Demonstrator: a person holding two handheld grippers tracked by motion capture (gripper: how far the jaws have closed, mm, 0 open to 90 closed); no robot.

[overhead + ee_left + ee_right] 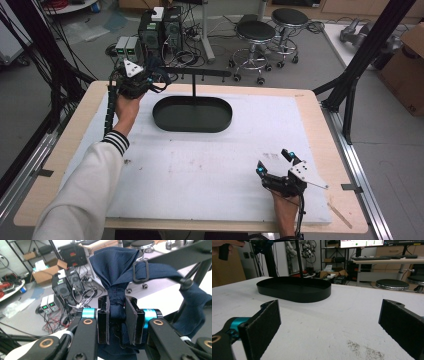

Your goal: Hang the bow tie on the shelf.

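A navy bow tie (117, 270) sits in the upper middle of the left gripper view, its pinched centre knot clamped between the two black pads of the left hand-held gripper (117, 322). The fabric fans out above the jaws, and a black slider buckle (140, 272) on its strap (162, 271) lies just right of the knot; the strap runs off toward the right edge of that frame, where more navy cloth hangs down beside a black rod. In the high view the same hand-held gripper (150, 75) is in the upper left, held up by the person's left hand (127, 107), whose white sleeve (85, 195) with a striped cuff comes in from the lower left. It hovers at the left end of the horizontal bar (200, 74) of a black stand, whose thin post (194, 87) rises from an oval black tray (192, 114) lying on the white mat (200, 160) in the upper middle of the frame.

The right hand-held gripper (274, 162) is in the lower right of the high view, well apart from the tray, low over the mat, with its jaws spread wide and nothing between them. In the right gripper view its two felt-faced pads (262, 325) stand far apart at the lower corners, the tray (294, 288) ahead in the upper left.

The mat covers most of the wooden tabletop (320, 130). Beyond it, at the top of the high view, are two round stools (256, 32) and computer cases (160, 30) with cables on the floor.
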